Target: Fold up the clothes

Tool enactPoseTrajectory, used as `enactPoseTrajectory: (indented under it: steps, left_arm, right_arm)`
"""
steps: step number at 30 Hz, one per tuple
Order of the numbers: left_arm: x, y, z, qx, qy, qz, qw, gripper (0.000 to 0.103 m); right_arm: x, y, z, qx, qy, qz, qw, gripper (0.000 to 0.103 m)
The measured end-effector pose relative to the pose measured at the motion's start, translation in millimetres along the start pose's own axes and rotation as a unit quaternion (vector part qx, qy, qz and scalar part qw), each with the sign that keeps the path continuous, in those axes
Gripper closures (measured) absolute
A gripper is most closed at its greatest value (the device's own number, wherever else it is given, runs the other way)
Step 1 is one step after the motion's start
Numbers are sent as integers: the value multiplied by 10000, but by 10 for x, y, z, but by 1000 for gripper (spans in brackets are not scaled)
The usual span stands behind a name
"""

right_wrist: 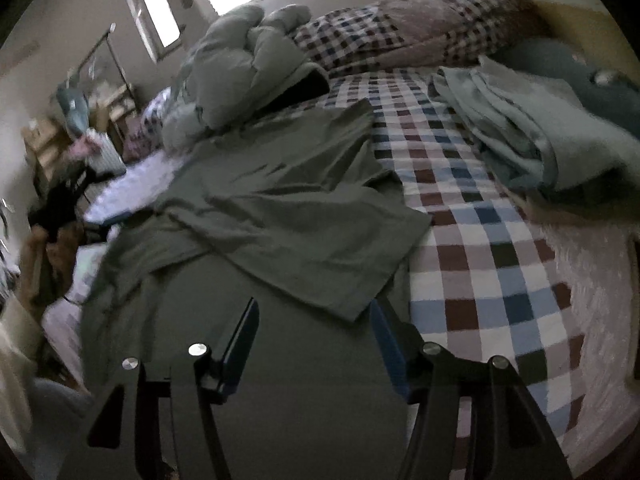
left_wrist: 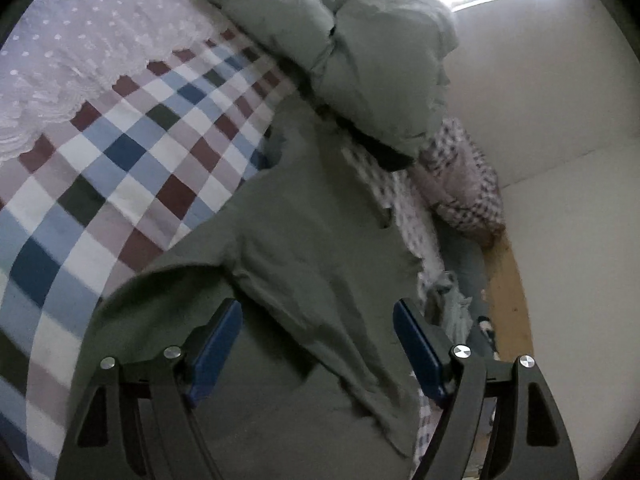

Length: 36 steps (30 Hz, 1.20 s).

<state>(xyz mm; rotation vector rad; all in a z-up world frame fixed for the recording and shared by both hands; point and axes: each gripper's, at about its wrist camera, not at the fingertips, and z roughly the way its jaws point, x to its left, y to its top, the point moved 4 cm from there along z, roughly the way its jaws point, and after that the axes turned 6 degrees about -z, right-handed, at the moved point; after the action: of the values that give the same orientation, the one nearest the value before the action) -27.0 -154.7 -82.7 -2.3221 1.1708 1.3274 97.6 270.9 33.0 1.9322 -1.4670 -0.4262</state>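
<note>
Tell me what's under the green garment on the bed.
The green garment lies on the checked bedsheet, which shows around it. Whatever lies directly beneath the cloth is covered.

Legible text, labels, brands, numbers, signs: none in either wrist view. Olive-green garment [right_wrist: 280, 216]: plain cloth, no print or tag showing. Checked bedsheet [left_wrist: 120, 168]: pattern only. Pale green padded jacket [left_wrist: 360, 52]: no visible label. Items on the shelves at the room's far side [right_wrist: 52, 144]: too blurred to read.
</note>
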Motion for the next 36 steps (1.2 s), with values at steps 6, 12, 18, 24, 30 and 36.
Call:
enactPoseTrajectory:
  steps: [6,12,18,24,30,36]
  left_arm:
    - [114,107,214,-30,491,34,9988,21]
    - [87,190,289,-117,428,73,9990,23]
    - [191,316,275,-182,323,-199,9991,58]
    - [382,433,182,-241,-119,-814,9963,96]
    - [479,547,60,-351,-623,-1279,9892,100]
    - [600,681,-73,-488,-1100,-1748,9772,100]
  right_arm:
    - [329,55,215,167,-619,-1290,9896,42]
    - [416,65,446,418,-1007,-1781,9780,45]
    - [397,90,577,558,-1221,-1994,9707,53]
    - [372,130,673,760,-1306,-2075,9665,56]
    - [493,128,739,1001,-1165,-2242,9624,95]
    - [668,262,566,855,-845,-2087,9706,99]
